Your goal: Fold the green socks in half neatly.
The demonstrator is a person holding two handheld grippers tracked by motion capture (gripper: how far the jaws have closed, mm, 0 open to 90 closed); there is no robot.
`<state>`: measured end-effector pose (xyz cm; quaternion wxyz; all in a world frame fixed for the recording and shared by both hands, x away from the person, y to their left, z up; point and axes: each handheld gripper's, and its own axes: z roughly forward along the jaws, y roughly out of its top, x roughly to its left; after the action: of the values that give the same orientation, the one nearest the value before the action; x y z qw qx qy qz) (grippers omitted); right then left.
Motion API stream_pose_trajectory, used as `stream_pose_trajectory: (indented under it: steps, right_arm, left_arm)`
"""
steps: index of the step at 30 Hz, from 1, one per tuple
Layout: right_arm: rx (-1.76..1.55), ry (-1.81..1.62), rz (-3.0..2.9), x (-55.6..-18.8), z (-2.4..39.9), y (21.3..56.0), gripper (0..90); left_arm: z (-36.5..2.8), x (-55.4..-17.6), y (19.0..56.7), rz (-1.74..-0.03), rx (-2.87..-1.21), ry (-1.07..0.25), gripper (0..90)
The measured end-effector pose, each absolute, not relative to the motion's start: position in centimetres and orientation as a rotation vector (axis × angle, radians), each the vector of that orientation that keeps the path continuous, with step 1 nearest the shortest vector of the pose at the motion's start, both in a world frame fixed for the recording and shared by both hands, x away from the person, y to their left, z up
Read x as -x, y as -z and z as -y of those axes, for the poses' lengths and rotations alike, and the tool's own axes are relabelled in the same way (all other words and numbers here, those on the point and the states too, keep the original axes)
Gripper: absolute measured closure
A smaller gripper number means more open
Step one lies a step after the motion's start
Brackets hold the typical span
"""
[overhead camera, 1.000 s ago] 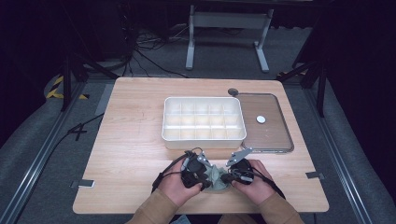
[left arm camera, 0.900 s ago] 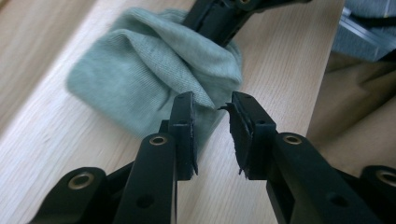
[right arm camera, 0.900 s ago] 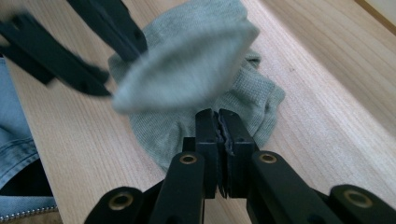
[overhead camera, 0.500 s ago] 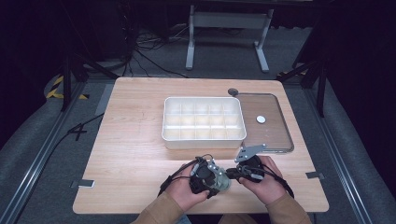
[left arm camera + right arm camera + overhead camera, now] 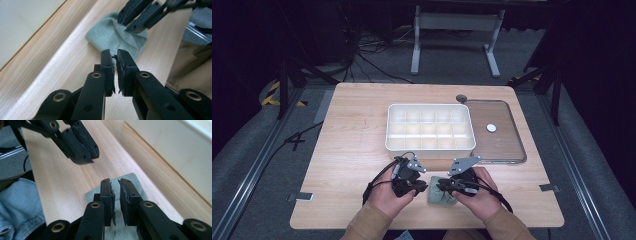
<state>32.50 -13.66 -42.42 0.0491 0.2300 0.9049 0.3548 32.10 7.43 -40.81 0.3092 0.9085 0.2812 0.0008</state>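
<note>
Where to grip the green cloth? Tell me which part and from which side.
Take the cloth at its free near edge, coming down from above with the left gripper. It lies flat and folded on the table, so only an edge gives the jaws something to pinch.

Both forearms are coming in from the bottom edge in the high view, sleeves tan, hands close together and angled toward each other. Left gripper (image 5: 421, 186) is pointing right, toward the other one; its jaws have just been closing and are now sitting nearly together with a thin slit between the pads (image 5: 109, 72), nothing in it. Right gripper (image 5: 443, 187) is pointing left, jaws just been opening slightly, narrow gap showing between pads (image 5: 124, 197), nothing clamped. Tips are facing each other, near but apart. Cables are looping back over both wrists.
</note>
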Motion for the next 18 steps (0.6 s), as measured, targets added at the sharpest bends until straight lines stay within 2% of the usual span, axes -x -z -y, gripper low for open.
stream_pose_trajectory:
  steps: [6, 11, 18]
  right_arm:
    - [-0.721, -0.951, -2.81, -33.0, 13.7, 44.4, 81.1]
    - [-0.67, -0.961, -2.843, -33.1, 13.4, 45.3, 82.7]
    - [-0.661, -1.015, -2.846, -32.9, 13.9, 45.6, 82.1]
  left_arm:
    - [-6.4, -32.2, 41.3, -0.682, -2.397, -0.053, 84.6]
    - [-4.7, -32.7, 42.2, -0.633, -2.408, -0.114, 88.6]
    - [-2.8, -33.4, 44.9, -0.621, -2.547, -0.121, 89.3]
